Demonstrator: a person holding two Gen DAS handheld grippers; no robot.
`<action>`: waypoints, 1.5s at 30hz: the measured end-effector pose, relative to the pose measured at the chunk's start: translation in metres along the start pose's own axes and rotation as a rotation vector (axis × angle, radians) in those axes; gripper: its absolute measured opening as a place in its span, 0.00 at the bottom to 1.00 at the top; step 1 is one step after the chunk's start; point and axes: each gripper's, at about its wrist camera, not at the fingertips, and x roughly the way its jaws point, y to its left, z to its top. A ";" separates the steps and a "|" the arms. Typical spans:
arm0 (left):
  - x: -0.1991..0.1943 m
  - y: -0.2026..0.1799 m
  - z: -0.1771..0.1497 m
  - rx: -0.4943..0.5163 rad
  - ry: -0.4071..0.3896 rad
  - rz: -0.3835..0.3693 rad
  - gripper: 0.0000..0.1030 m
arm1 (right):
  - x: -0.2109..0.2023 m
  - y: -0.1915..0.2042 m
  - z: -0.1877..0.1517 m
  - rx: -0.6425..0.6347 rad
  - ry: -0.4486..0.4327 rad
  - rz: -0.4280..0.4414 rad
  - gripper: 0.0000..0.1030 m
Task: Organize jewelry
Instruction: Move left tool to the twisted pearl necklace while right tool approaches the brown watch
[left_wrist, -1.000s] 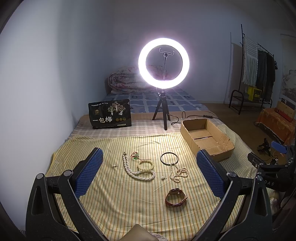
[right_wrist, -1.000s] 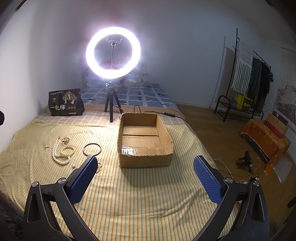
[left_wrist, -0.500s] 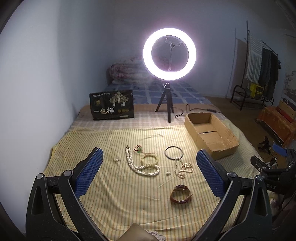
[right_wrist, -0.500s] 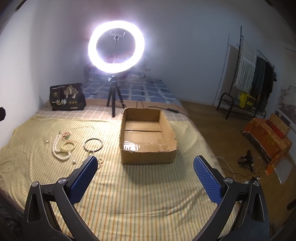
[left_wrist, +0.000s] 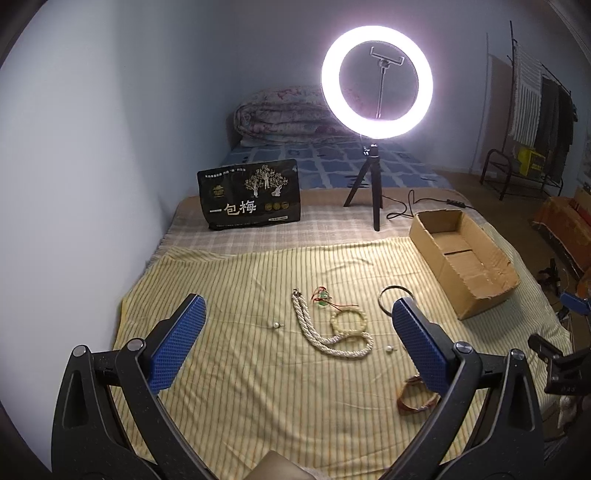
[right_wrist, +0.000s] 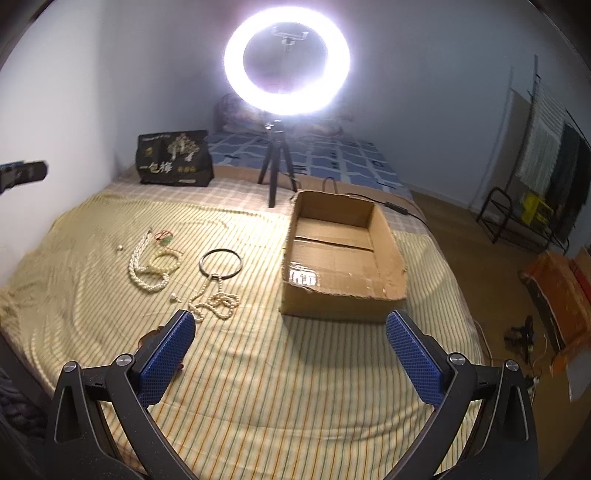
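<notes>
Both claws hang above the bed with nothing between their blue pads, each spread wide: the left claw (left_wrist: 295, 343) over the scattered jewelry, the right claw (right_wrist: 291, 354) nearer the open brown cardboard box (right_wrist: 341, 254), which looks empty. All the pieces lie loose on the yellow striped bedspread (left_wrist: 240, 387), so the sorting has hardly begun.

The thick twisted white rope necklace (left_wrist: 332, 332) lies in a long loop directly ahead of the left claw, with the pale beaded bracelet (left_wrist: 349, 320) touching it and a small green pendant on red cord (left_wrist: 323, 297) just beyond. A thin dark metal hoop (right_wrist: 221, 263) sits between this cluster and the box, a string of small cream pearls (right_wrist: 216, 302) attached at its near edge. A brown leather strap bracelet (left_wrist: 417, 397) is half hidden behind the left claw's right finger.

I would take the rope necklace first, lowering the left claw across one strand where it lies clear of the bracelet, pressing lightly into the soft cloth and lifting slowly, since the bracelet may snag and drag. Two tiny loose pearl pieces (left_wrist: 276, 325) nearby look hardest to pinch.
</notes>
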 end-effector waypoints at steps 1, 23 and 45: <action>0.004 0.002 0.002 0.001 0.003 0.007 1.00 | 0.003 0.003 0.001 -0.014 0.005 0.009 0.99; 0.157 0.031 -0.041 -0.272 0.508 -0.184 0.38 | 0.084 0.065 -0.008 -0.095 0.278 0.305 0.64; 0.243 0.021 -0.052 -0.409 0.649 -0.091 0.37 | 0.118 0.070 -0.016 -0.039 0.407 0.357 0.43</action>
